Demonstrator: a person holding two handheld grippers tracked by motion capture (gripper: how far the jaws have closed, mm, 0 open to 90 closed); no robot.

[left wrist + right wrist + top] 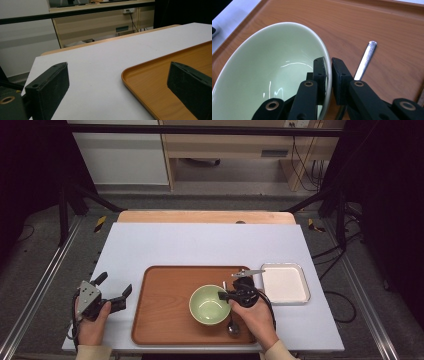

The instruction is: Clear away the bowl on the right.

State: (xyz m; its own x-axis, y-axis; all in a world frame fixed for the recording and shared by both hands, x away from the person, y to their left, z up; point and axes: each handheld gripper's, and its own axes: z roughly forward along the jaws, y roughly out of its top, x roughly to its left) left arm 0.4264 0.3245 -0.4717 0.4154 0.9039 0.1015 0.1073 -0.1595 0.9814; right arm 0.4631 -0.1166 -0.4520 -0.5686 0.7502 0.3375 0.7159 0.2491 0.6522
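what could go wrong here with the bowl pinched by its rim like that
1. The right gripper clamps the green bowl only at its thin rim, one of its fingers inside; the smooth glaze may slip or the bowl may swing if lifted.
2. A spoon lies right beside the bowl on the wooden tray; a sliding bowl could knock it.
3. The left gripper stands open off the tray, giving no support.

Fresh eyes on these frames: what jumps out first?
The pale green bowl on the wooden tray near the front of the table, with the right hand-held gripper clamped on its rim, one jaw inside and one outside. A metal spoon lies on the tray just beside it. The left hand-held gripper waits open off the tray's left edge.
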